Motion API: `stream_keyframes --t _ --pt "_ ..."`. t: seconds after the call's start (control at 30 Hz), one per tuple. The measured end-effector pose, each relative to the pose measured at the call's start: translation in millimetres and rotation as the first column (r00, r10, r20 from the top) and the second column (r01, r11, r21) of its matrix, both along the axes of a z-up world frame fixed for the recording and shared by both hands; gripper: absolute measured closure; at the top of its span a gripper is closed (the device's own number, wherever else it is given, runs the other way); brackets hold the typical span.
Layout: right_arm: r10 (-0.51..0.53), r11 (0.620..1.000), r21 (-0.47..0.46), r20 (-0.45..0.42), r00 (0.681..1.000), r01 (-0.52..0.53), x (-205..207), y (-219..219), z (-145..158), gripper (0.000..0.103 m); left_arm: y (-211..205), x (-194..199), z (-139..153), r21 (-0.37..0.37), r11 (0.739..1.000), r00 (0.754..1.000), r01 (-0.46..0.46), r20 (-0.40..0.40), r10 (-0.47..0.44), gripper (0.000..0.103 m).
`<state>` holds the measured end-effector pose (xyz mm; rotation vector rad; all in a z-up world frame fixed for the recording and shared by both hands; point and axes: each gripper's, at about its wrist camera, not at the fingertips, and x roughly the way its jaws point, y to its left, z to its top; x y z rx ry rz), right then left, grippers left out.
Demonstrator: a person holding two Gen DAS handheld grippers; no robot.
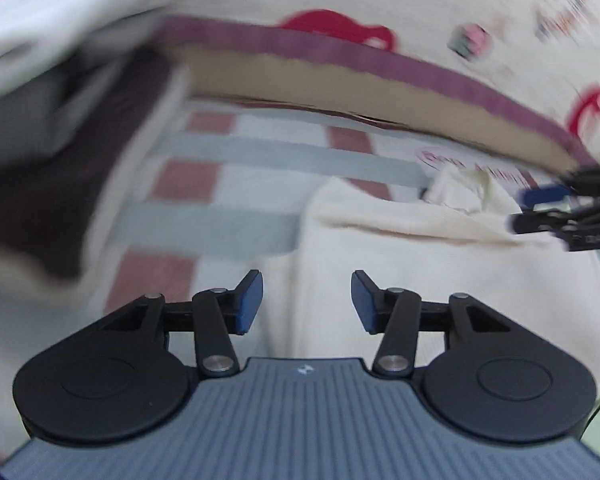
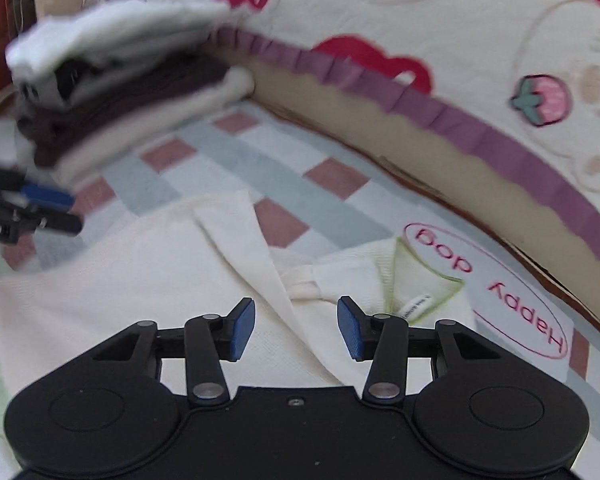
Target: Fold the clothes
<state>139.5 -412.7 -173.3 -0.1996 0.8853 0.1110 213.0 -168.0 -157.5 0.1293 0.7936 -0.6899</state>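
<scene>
Right gripper (image 2: 296,328) and left gripper (image 1: 307,302) hover half-open and empty above the cream shirt (image 2: 140,280); a careless regrasp could, apparently, disturb its folded sleeve.

Right claw (image 2: 296,328) points down over a cream garment (image 2: 148,280) spread on a checked blanket (image 2: 268,168); blue pads apart, nothing between them. Garment's collar (image 2: 416,280), edged in pale green with a small label, lies just right of the claw. Beside the collar, a white patch reading "Happy dog" (image 2: 496,292). Toward the blanket's far left corner, a stack of folded clothes (image 2: 128,88), white on top, dark brown lower down. Left claw (image 2: 40,208) shows at the left edge, blurred. A cream quilt with red prints and a purple frill (image 2: 440,40) runs along the blanket's far edge.
</scene>
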Motion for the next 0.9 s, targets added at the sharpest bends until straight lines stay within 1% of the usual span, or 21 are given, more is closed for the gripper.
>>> stream_keyframes --t 0.07,0.1,0.13,0.17,0.2,0.23,0.27,0.33,0.37,0.43,0.5,0.53,0.57,0.6,0.63,0.67,0.7,0.73,0.8,0.83,0.9 --pt "0.017 0.998 -0.066 -0.035 0.999 -0.019 2.7 3.5 -11.7 0.054 -16.4 15.1 -12.2 0.017 0.999 1.000 0.030 -0.004 -0.030 0.053" --pt "0.030 0.995 -0.095 -0.051 0.998 -0.035 4.6 4.7 -16.3 0.059 -24.4 22.7 -18.4 0.025 0.999 0.999 0.044 -0.008 -0.044 0.052" --pt "0.053 0.991 -0.123 -0.070 0.996 -0.061 5.4 4.9 -20.5 0.097 -29.3 28.6 -24.0 0.033 0.998 0.998 0.054 -0.026 -0.053 0.051" --pt "0.081 0.984 -0.150 -0.086 0.993 -0.093 6.5 5.5 -21.8 0.100 -33.7 34.2 -29.4 0.040 0.997 0.997 0.063 -0.046 -0.062 0.051" --pt "0.103 0.977 -0.178 -0.075 0.992 -0.115 7.5 5.0 -19.6 0.103 -38.0 39.8 -34.9 0.048 0.996 0.995 0.073 -0.067 -0.070 0.051" --pt "0.112 0.972 -0.203 -0.049 0.992 -0.120 9.8 3.6 -14.0 0.103 -39.7 42.5 -37.5 0.040 0.996 0.993 0.084 -0.084 -0.080 0.052" --pt "0.113 0.970 -0.216 -0.023 0.993 -0.115 15.0 1.4 -6.0 0.103 -39.2 44.3 -38.5 0.016 0.996 0.991 0.091 -0.099 -0.089 0.052" --pt "0.105 0.975 -0.198 0.027 0.994 -0.097 26.3 -6.7 9.4 0.103 -37.6 48.3 -40.9 -0.031 0.995 0.987 0.095 -0.130 -0.098 0.052" --pt "0.097 0.979 -0.184 0.045 0.994 -0.087 32.5 -11.0 14.3 0.103 -37.5 51.1 -42.9 -0.044 0.995 0.986 0.088 -0.141 -0.093 0.052" --pt "0.079 0.981 -0.181 0.033 0.996 -0.072 46.8 -17.2 8.8 0.103 -37.3 56.6 -47.1 -0.066 0.995 0.983 0.074 -0.162 -0.083 0.052" --pt "0.059 0.984 -0.168 0.005 0.998 -0.057 62.3 -23.7 -1.2 0.101 -37.5 63.5 -50.5 -0.084 0.995 0.982 0.055 -0.174 -0.069 0.052" --pt "0.042 0.990 -0.131 -0.022 0.999 -0.045 68.6 -29.8 -6.5 0.096 -38.5 67.8 -52.0 -0.086 0.995 0.982 0.046 -0.181 -0.061 0.052" --pt "0.024 0.997 -0.065 -0.063 0.998 -0.028 75.0 -38.5 -11.9 0.093 -39.4 71.9 -52.3 -0.096 0.994 0.981 0.043 -0.185 -0.060 0.051" --pt "-0.004 1.000 0.004 -0.082 0.997 0.004 77.2 -47.5 -14.8 0.089 -40.4 76.3 -52.5 -0.106 0.994 0.979 0.040 -0.193 -0.060 0.051" --pt "-0.035 0.997 0.070 -0.092 0.995 0.041 77.2 -56.3 -16.3 0.076 -42.4 81.3 -53.3 -0.116 0.993 0.978 0.038 -0.201 -0.061 0.051" --pt "-0.064 0.989 0.123 -0.103 0.993 0.077 76.3 -64.5 -17.5 0.069 -44.5 86.5 -54.2 -0.125 0.992 0.976 0.035 -0.209 -0.061 0.051" --pt "-0.089 0.982 0.156 -0.112 0.990 0.106 74.6 -71.2 -18.8 0.060 -46.7 91.3 -56.0 -0.140 0.990 0.974 0.035 -0.216 -0.065 0.050" --pt "-0.112 0.974 0.182 -0.121 0.986 0.133 72.7 -77.5 -20.1 0.057 -48.8 96.0 -57.8 -0.155 0.987 0.973 0.034 -0.222 -0.069 0.048" --pt "-0.131 0.964 0.213 -0.145 0.981 0.160 69.2 -85.5 -24.1 0.056 -51.5 105.1 -61.2 -0.199 0.980 0.969 0.011 -0.240 -0.060 0.043" --pt "-0.137 0.959 0.227 -0.158 0.978 0.171 68.8 -88.0 -27.2 0.052 -52.8 109.7 -62.4 -0.219 0.976 0.966 -0.006 -0.255 -0.051 0.041" --pt "-0.148 0.945 0.261 -0.189 0.971 0.195 68.6 -92.8 -33.6 0.051 -55.4 117.8 -64.2 -0.248 0.968 0.958 -0.033 -0.284 -0.040 0.042"
